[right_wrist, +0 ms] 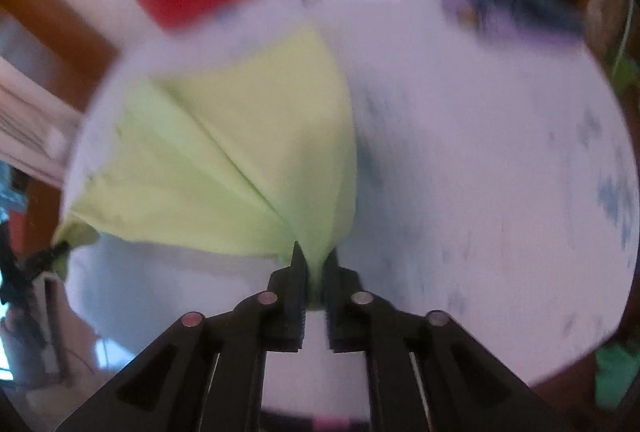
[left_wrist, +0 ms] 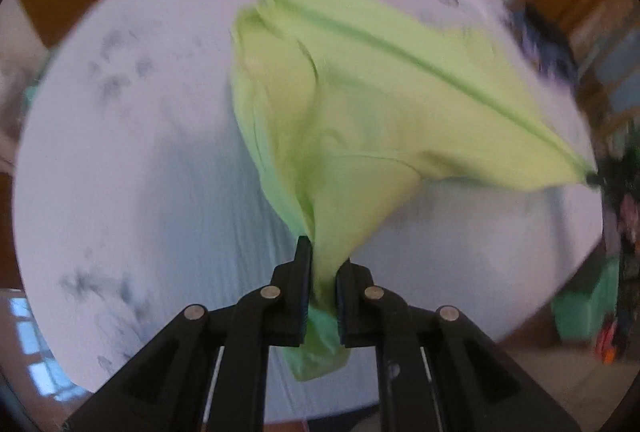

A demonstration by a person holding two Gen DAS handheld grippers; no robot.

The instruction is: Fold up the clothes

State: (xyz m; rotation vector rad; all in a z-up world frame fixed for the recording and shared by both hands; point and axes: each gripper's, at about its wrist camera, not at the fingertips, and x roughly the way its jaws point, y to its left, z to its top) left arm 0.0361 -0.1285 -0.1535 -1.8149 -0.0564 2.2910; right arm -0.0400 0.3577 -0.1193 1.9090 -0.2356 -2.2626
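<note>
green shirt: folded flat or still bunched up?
Bunched and lifted, not folded. The green shirt hangs stretched between the left hand-held gripper and right hand-held gripper, both shut on it.

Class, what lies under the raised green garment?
Under the green garment shows the white table. Whatever sits beneath the cloth's middle is covered.

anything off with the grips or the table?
Nothing stands out. Left gripper and right gripper each pinch a bunched corner of the green garment, which is stretched between them above the white cloth. Frames are blurred.
</note>
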